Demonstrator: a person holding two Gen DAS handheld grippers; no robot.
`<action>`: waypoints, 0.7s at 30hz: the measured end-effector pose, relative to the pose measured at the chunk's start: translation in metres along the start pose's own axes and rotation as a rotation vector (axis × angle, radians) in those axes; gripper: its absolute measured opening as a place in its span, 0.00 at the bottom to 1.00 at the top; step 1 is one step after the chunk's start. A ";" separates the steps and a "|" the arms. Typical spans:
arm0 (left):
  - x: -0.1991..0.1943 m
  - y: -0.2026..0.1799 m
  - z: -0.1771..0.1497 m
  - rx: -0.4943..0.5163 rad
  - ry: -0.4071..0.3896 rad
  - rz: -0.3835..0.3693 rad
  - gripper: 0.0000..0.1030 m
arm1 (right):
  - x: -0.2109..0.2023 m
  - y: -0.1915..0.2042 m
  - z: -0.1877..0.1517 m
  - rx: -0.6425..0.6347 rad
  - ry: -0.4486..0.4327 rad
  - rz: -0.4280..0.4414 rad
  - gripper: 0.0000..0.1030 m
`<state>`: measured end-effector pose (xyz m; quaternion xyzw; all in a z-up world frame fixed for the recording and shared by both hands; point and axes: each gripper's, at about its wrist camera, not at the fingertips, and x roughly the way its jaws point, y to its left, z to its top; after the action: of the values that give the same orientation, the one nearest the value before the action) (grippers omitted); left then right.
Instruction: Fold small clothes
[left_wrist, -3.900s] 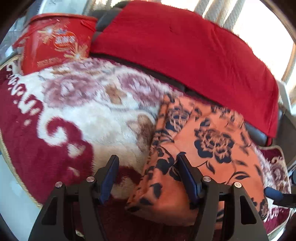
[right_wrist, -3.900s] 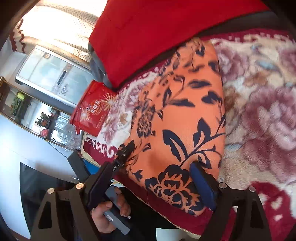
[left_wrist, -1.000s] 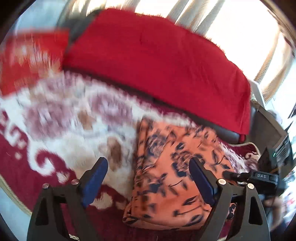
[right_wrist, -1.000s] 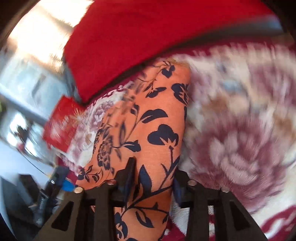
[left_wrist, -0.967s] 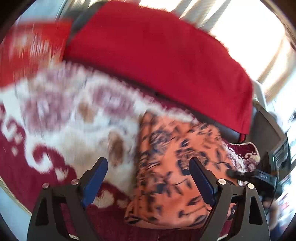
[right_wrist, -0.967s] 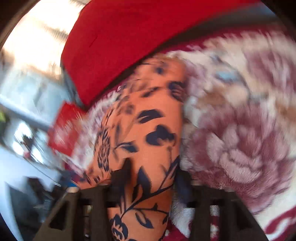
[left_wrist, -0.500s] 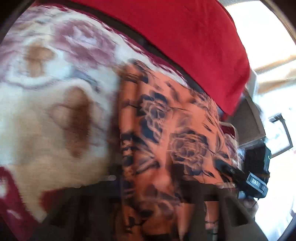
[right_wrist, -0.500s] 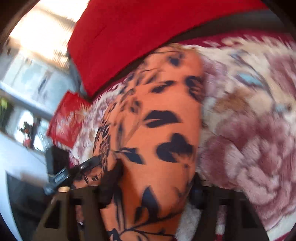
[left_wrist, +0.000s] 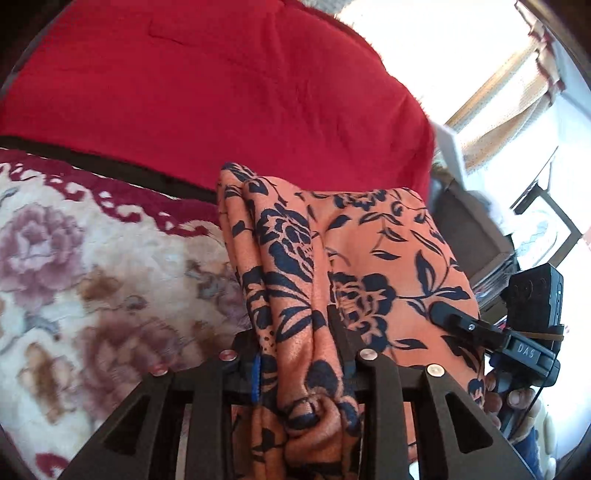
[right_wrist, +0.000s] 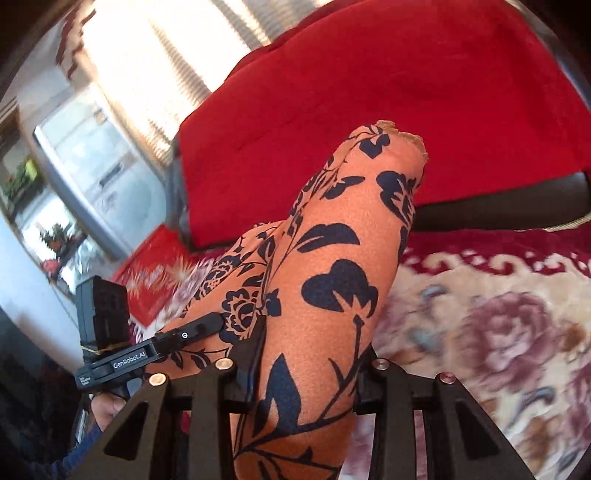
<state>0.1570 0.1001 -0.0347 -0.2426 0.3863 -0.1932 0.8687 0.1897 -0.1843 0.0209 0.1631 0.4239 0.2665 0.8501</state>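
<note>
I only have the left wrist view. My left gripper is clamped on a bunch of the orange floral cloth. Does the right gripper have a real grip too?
Observer: Yes. The right gripper has closed on a thick fold of the orange floral cloth, which fills the gap between its fingers.
Operator: Anything left of the cloth on that side?
Observer: A red patterned tin sits on the floral blanket, behind the left gripper.
Operator: What is beyond the tin?
Observer: A glass-fronted cabinet, with bright curtains next to it.
</note>
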 end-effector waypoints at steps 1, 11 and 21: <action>0.010 -0.003 -0.004 0.006 0.016 0.039 0.35 | 0.005 -0.019 0.000 0.053 0.015 -0.023 0.62; 0.017 0.007 -0.042 0.051 0.001 0.312 0.64 | -0.009 -0.040 -0.046 0.067 -0.056 -0.185 0.74; 0.011 -0.019 -0.058 0.198 -0.018 0.441 0.66 | 0.048 0.006 -0.080 -0.132 0.059 -0.252 0.81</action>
<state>0.1167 0.0629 -0.0647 -0.0678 0.4011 -0.0338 0.9129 0.1468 -0.1468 -0.0532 0.0445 0.4476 0.1896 0.8728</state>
